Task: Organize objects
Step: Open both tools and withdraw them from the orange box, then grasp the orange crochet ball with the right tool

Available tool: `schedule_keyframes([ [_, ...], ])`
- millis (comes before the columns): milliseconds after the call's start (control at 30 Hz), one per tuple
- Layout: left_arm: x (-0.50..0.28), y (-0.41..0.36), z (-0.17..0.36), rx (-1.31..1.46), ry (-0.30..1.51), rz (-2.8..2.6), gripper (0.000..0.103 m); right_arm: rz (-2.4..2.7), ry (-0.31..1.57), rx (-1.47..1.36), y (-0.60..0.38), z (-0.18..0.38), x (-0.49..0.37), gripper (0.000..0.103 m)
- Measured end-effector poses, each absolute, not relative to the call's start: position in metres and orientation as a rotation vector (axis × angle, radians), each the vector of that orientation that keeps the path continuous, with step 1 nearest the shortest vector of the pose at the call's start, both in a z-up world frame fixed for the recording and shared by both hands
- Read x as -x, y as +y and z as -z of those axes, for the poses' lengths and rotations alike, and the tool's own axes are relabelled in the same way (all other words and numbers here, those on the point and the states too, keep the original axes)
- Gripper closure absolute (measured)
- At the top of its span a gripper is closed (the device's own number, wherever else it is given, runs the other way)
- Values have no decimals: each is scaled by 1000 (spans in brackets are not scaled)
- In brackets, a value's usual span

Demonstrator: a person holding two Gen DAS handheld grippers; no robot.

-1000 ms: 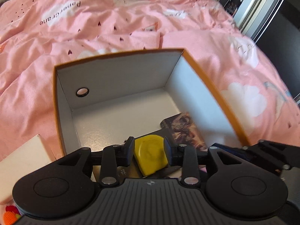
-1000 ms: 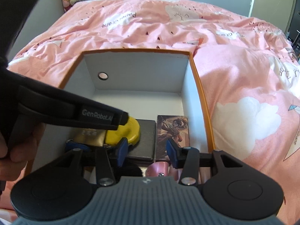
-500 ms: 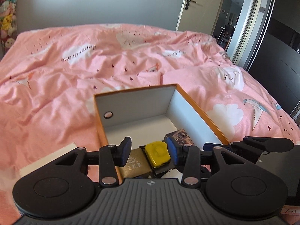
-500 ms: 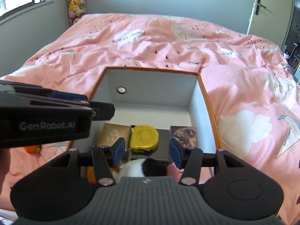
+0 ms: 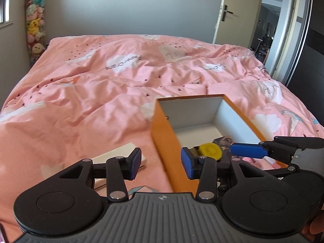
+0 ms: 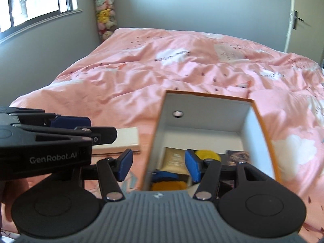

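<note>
An orange cardboard box [image 5: 166,139] with a white inside [image 6: 204,119] sits on the pink bed. In it lie a yellow tape measure [image 5: 210,150] [image 6: 207,155], a gold packet [image 6: 174,159], a picture card [image 6: 237,156] and a blue and yellow object [image 6: 166,180]. My left gripper [image 5: 161,163] is open and empty, raised above the box's left wall. My right gripper [image 6: 158,165] is open and empty above the same wall. The right gripper's blue fingertip [image 5: 248,150] shows in the left wrist view. The left gripper's body [image 6: 46,141] shows in the right wrist view.
A flat white box [image 5: 119,156] [image 6: 123,139] lies on the pink duvet [image 5: 101,93] left of the orange box. Stuffed toys [image 5: 34,26] hang in the far left corner. A door [image 5: 228,14] stands at the back right and a window [image 6: 34,0] on the left wall.
My left gripper has let go of the yellow tape measure, which now lies in the box. Both grippers have lifted up and back and shifted left, over the box's left wall.
</note>
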State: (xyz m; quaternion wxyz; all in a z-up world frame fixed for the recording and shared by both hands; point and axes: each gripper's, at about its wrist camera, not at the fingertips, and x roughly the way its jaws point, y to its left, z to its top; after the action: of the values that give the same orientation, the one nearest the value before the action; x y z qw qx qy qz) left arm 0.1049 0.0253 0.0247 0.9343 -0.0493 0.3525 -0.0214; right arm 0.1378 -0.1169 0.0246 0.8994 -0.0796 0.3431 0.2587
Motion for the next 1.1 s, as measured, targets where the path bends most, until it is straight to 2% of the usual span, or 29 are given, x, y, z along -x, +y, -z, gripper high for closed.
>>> schedule_keyframes([
  [300, -85, 72, -11, 54, 726, -30, 54, -660, 732, 225, -59, -12, -120, 44],
  [433, -84, 95, 2, 79, 794, -48, 54, -682, 754, 276, -34, 3, -118, 45],
  [733, -86, 126, 34, 73, 957, -65, 54, -734, 893, 296, -2, 43, -128, 56],
  [1100, -91, 144, 36, 11, 1039, -51, 55, -845, 973, 273, 25, 69, -143, 57],
])
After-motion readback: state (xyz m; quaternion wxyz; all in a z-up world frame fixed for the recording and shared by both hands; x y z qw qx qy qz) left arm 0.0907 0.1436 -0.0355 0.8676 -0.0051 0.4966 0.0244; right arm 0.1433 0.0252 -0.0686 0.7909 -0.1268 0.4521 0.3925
